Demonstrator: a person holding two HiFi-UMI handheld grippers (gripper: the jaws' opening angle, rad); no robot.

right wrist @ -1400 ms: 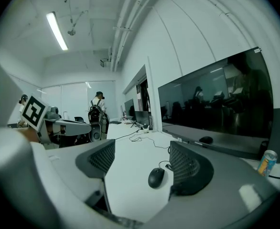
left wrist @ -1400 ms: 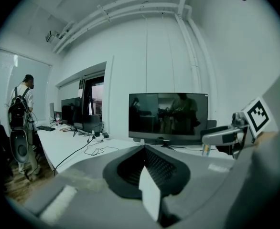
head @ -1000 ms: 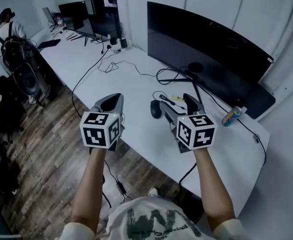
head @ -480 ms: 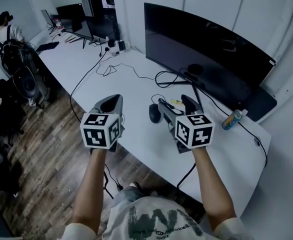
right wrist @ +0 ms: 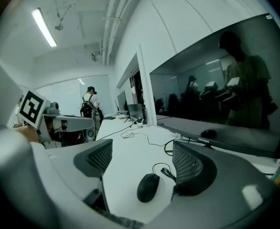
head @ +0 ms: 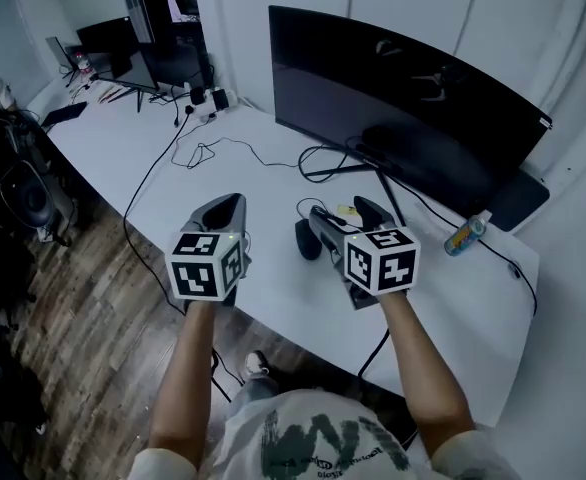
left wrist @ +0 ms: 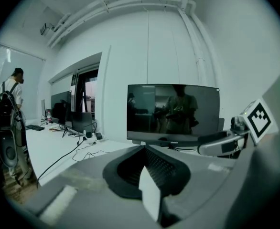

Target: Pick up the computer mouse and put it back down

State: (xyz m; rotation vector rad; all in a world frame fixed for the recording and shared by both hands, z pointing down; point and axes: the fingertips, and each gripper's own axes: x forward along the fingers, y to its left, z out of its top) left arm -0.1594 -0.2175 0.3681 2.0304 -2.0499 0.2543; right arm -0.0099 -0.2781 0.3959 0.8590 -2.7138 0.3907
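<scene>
You held the right gripper (head: 335, 214) above the desk (head: 443, 298) with its jaws spread wide and nothing pinched between them. In the right gripper view, the mouse (right wrist: 148, 187) lay flat on the desk, framed in the gap of the right gripper (right wrist: 142, 160) and nearer the jaw on that view's right. Bare desk showed around the mouse on its other sides. In the head view, the mouse (head: 304, 239) sat just beside the gripper's left jaw, with its cable (head: 323, 206) running back toward the monitor (head: 403, 108). You held the left gripper (head: 223, 208) over the desk's near edge, well to the left of the mouse. The left gripper view showed the left gripper (left wrist: 144, 150) with its jaws pressed together, holding nothing and pointed toward the monitor (left wrist: 172, 112). A can (head: 464, 234) stood on the desk to the right, near the monitor's end and apart from both grippers.
</scene>
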